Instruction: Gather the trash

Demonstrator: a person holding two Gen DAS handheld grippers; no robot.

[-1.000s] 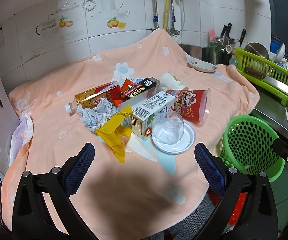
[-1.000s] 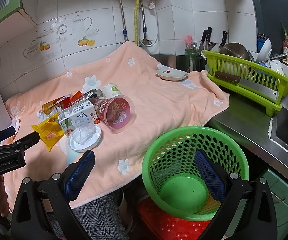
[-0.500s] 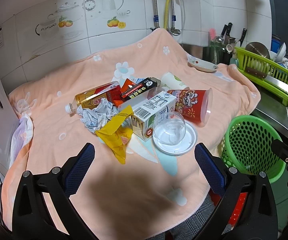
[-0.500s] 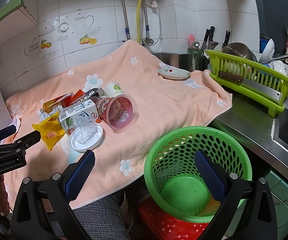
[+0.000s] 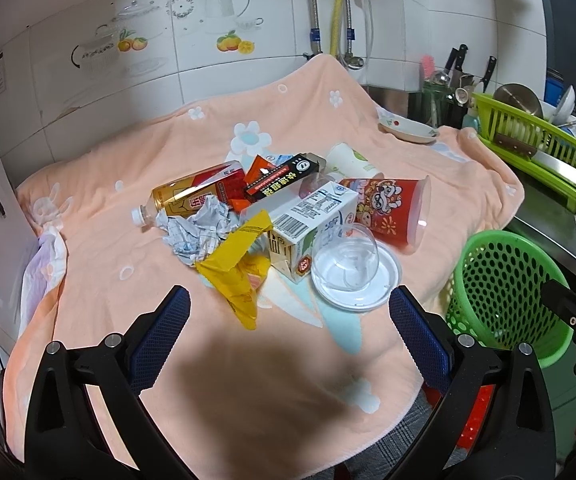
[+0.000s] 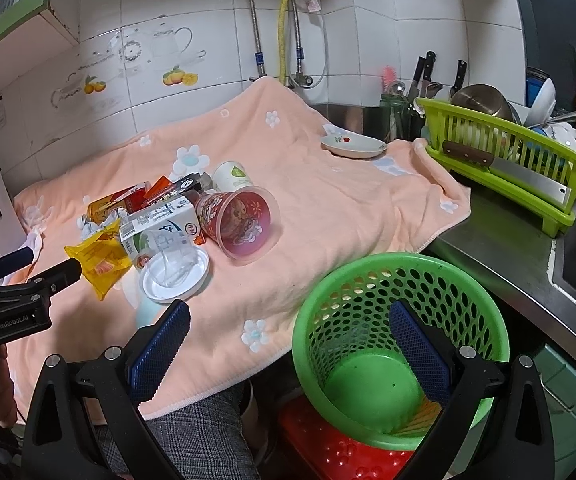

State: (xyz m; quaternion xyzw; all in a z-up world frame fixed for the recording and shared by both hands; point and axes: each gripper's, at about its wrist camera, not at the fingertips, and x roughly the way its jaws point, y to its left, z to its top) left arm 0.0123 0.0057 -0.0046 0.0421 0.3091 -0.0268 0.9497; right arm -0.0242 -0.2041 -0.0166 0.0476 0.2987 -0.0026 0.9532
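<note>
Hovering my left hand-held gripper [image 5: 288,332], jaws wide and empty, I had the yellow wrapper [image 5: 235,276] just ahead, long axis near-to-far. Right hand-held gripper [image 6: 288,340], also wide, sat over the green basket [image 6: 368,280], farther from the pile.

Dish rack [image 6: 504,160], saucer [image 6: 354,145], knives [image 6: 426,72]

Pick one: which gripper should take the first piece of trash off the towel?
Left, probably. The left gripper is open and faces the pile, with the yellow wrapper nearest its fingers. The right gripper, also open and empty, hangs toward the green basket, off to the side of the trash.
</note>
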